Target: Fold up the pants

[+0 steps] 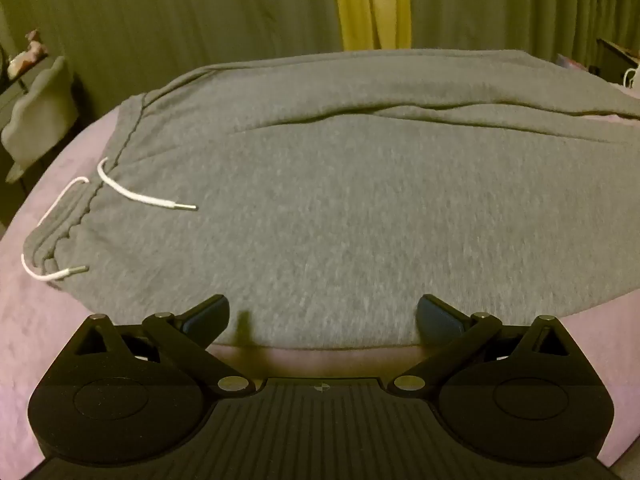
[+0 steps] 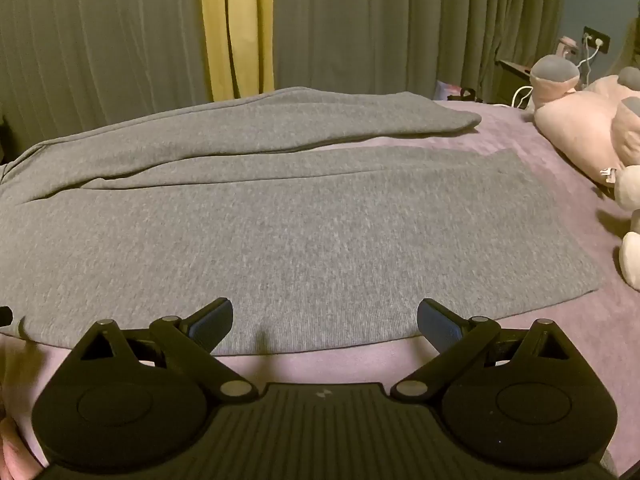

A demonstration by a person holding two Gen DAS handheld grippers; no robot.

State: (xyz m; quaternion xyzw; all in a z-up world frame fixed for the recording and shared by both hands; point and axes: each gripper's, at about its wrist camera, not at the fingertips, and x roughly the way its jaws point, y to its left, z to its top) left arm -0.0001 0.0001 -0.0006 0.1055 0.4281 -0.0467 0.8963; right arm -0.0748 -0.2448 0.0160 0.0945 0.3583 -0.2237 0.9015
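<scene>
Heathered grey fleece pants are lying flat across frame centre on mauve bedding; left gripper and right gripper are hovering spread wide, empty.

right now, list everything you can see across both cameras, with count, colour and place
pants: one, grey, spread flat on the bed, legs running right
drawstring: one, white, at the waistband on the left
bed cover: one, pale purple, under the pants
curtains: grey-green with one yellow strip, behind the bed
plush toy: one, pink and grey, far right of the bed
left gripper: black, open, at the near edge of the pants
right gripper: black, open, at the near edge of the pants
</scene>
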